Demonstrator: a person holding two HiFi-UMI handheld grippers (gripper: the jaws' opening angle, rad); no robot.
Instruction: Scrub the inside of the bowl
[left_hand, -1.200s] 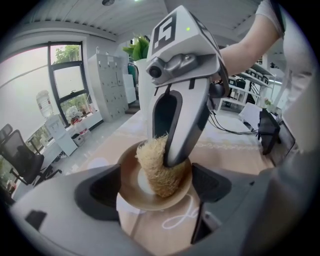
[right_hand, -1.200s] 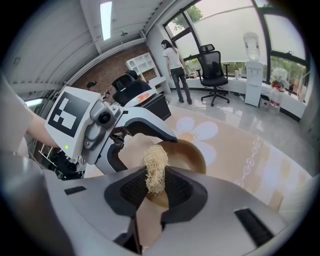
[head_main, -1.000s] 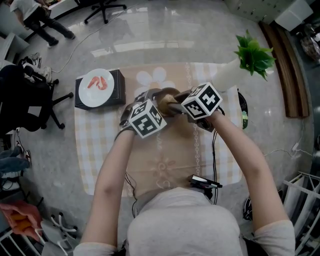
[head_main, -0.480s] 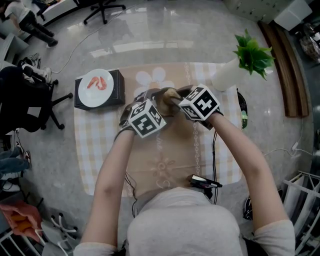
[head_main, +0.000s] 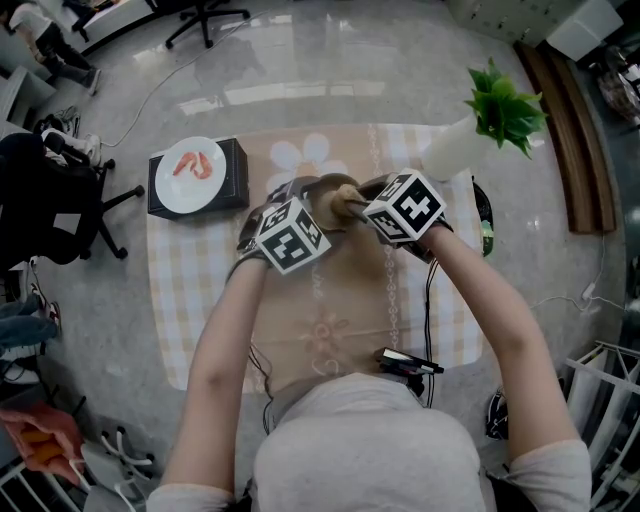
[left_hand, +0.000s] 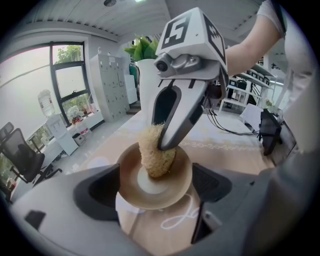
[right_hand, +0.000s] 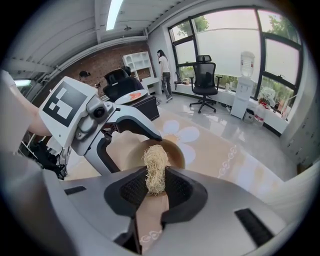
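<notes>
A shallow tan bowl (left_hand: 155, 185) is clamped between the jaws of my left gripper (left_hand: 156, 189) and tilted toward the right gripper. My right gripper (right_hand: 156, 186) is shut on a pale straw-coloured loofah scrubber (right_hand: 156, 169), whose tip presses into the bowl's pale centre. From the left gripper view, the scrubber (left_hand: 156, 150) stands inside the bowl under the right gripper's fingers (left_hand: 172, 122). In the head view the bowl (head_main: 318, 192) and scrubber (head_main: 346, 196) sit between the two marker cubes, above the middle of the table.
A checked tablecloth (head_main: 200, 300) covers the table. A white plate of shrimp (head_main: 192, 174) rests on a black box at the back left. A white vase with a green plant (head_main: 505, 108) stands at the back right. A black device (head_main: 408, 362) lies near the front edge.
The right gripper has shifted slightly back and forth, moving the scrubber a little inside the bowl. The left gripper keeps the bowl nearly still.
</notes>
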